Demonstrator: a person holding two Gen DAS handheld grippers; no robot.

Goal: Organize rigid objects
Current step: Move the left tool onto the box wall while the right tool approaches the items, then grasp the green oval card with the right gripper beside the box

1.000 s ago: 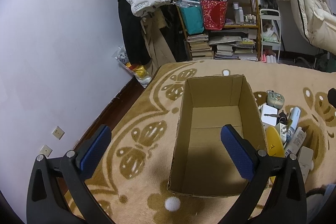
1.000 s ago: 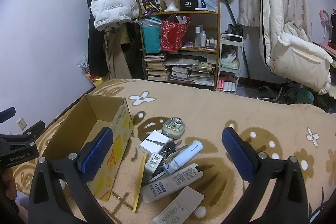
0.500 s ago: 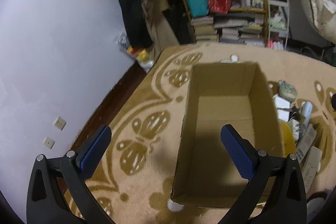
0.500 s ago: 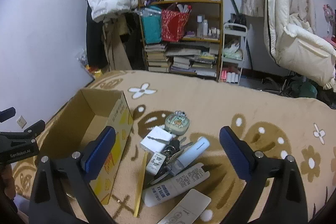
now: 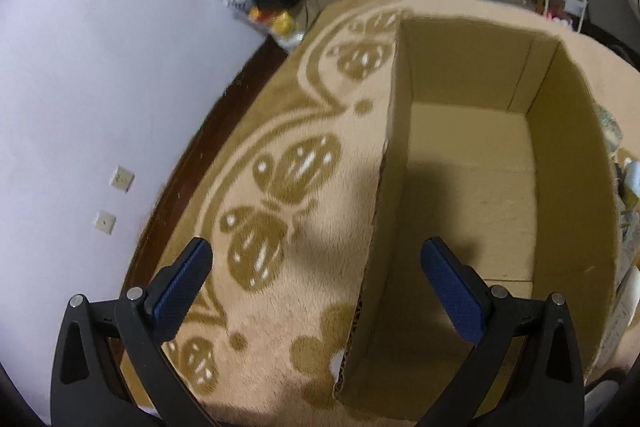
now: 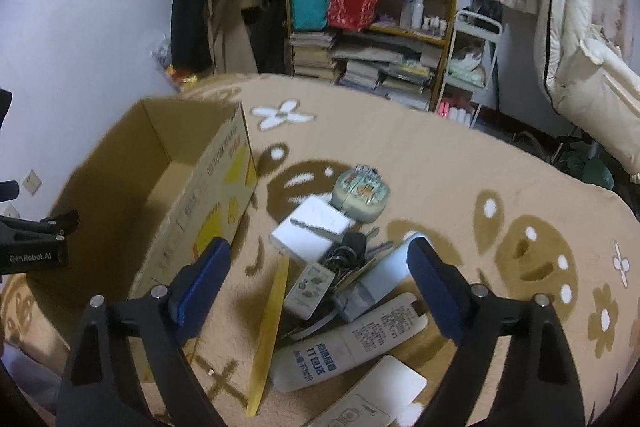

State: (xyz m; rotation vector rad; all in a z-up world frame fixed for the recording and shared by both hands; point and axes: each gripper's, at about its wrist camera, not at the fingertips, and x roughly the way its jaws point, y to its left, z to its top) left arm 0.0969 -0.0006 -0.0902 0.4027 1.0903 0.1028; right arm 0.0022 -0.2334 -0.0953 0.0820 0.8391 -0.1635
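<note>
Hovering the right gripper (image 6: 318, 269) wide open and empty over the clutter pile: white box (image 6: 312, 229) at 12 o'clock, round case (image 6: 361, 191) beyond it, white tube (image 6: 352, 343) and yellow strip (image 6: 269, 331) near 6. We reckon that's lining up a first pick. Cardboard box (image 6: 188, 187) sits at 10 o'clock, empty, just beside the pile. Our left gripper (image 5: 316, 271) is spread too, straddling the box's left wall, probably to steady it.

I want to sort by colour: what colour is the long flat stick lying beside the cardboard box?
Yellow. The stick shows best in the right wrist view.
</note>
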